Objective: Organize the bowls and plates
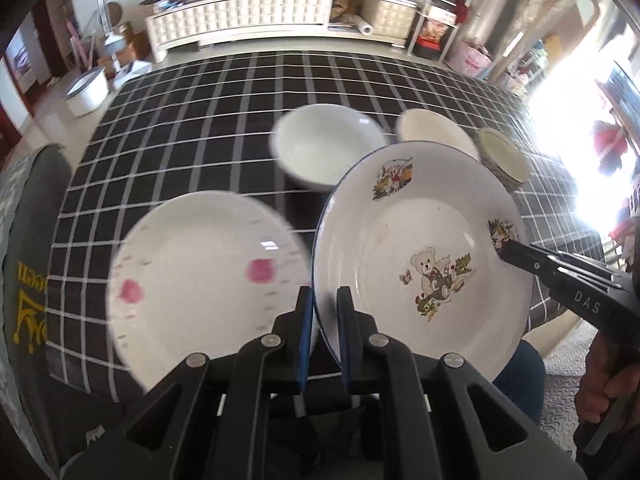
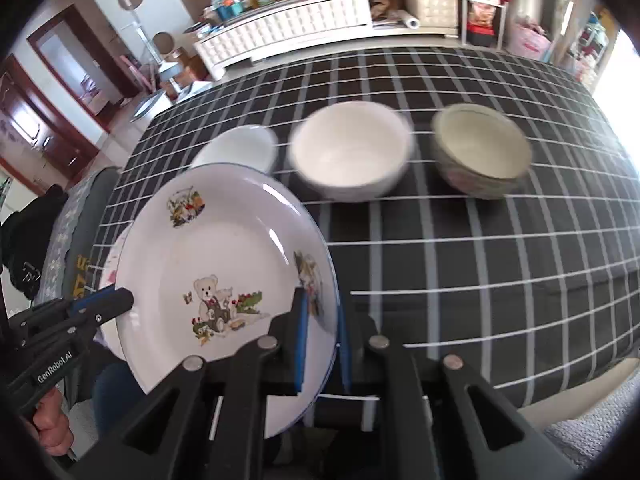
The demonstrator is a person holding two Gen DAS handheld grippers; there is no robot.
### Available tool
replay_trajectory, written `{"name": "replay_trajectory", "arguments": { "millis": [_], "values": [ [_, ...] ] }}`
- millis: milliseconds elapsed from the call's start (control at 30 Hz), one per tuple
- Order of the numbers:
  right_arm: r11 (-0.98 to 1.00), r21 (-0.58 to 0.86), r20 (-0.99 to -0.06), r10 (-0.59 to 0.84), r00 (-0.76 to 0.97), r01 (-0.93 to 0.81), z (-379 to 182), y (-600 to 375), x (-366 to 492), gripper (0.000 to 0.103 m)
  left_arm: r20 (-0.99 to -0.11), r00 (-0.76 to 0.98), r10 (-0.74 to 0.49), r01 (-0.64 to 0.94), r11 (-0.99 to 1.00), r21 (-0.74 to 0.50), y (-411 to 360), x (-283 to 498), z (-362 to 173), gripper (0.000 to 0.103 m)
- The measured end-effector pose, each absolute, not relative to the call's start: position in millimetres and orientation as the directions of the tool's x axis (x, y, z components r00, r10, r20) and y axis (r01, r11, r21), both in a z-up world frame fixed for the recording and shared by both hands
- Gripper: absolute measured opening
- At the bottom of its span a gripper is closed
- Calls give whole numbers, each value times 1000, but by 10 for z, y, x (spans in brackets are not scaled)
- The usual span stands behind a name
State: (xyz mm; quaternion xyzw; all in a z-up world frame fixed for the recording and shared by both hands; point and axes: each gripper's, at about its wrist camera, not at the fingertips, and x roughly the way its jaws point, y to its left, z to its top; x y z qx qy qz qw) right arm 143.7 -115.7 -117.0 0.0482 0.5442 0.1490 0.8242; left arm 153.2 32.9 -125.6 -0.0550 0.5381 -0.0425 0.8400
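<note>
above checked tablecloth point(image 2: 480, 280), near its front edge: gripping bear plate point(image 1: 420, 248) at opposite rims, tilted, clear of cloth. left gripper point(image 1: 325, 296) clamping near-left rim; right gripper point(image 2: 320, 300) pinching right rim. lying beside: pink-flower plate point(image 1: 200, 280); standing behind: white bowl point(image 2: 352, 152), greenish bowl point(image 2: 484, 152).

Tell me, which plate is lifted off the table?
The teddy-bear plate, gripped at its rim by both the left gripper and right gripper; the pink-flowered plate lies flat.
</note>
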Motion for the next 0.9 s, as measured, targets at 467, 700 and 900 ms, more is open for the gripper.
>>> {"name": "replay_trajectory", "arguments": {
  "millis": [467, 700, 900],
  "values": [
    [908, 270, -893, 361, 268, -321, -1343, -135, 1475, 17, -905, 422, -50, -154, 980, -126, 1421, 1182, -1266, 10],
    [898, 256, -909, 350, 227, -359, -1481, 221, 1473, 17, -915, 402, -30, -196, 974, -118, 1673, 1119, -1405, 10],
    [898, 238, -919, 332, 214, -369, -1530, 354, 1478, 17, -922, 387, -21, -210, 971, -111, 1789, 1167, -1530, 10]
  ]
}}
